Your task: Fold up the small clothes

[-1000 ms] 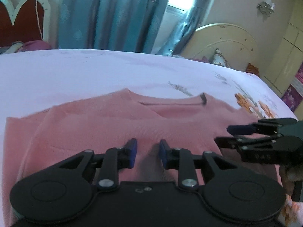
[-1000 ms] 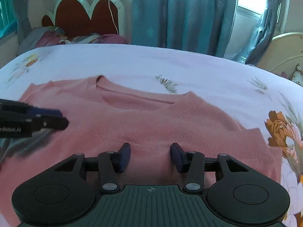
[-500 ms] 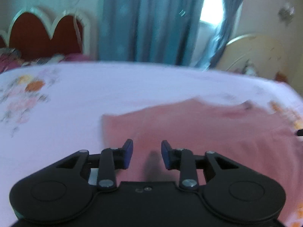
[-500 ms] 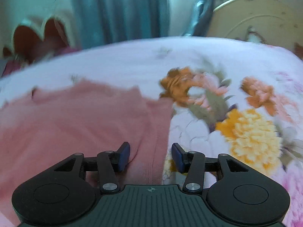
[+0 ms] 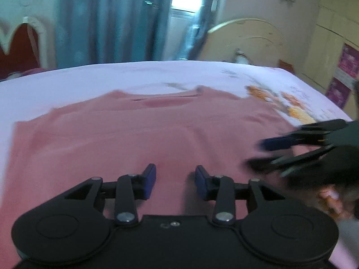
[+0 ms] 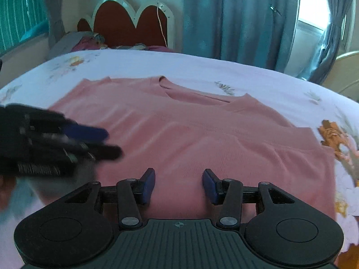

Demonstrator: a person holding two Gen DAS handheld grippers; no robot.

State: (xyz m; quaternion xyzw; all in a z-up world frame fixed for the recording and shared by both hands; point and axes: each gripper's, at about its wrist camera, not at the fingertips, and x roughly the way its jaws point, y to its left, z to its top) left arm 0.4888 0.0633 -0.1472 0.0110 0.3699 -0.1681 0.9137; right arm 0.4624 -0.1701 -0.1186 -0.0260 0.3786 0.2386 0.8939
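Observation:
A pink knit sweater (image 5: 139,139) lies flat on the bed, neckline at the far side, sleeves folded in over the body (image 6: 202,139). My left gripper (image 5: 175,180) hovers over its near hem; the jaws are opening and nothing is between them. My right gripper (image 6: 178,183) stands open over the hem too, with only cloth beneath the gap. Each gripper shows blurred in the other's view: the right gripper (image 5: 267,154) at the sweater's right side, the left gripper (image 6: 107,142) at its left side.
The bed has a pale lilac sheet (image 6: 202,67) with orange flower prints (image 5: 298,112) at the right. A red and white headboard (image 6: 132,24), blue curtains (image 5: 107,20) and a cream wardrobe (image 5: 332,44) stand beyond. A heap of clothes (image 6: 89,42) lies by the headboard.
Both views swung outward to the sweater's side edges half a second ago and are back over its middle now. The left jaws stand wider than before.

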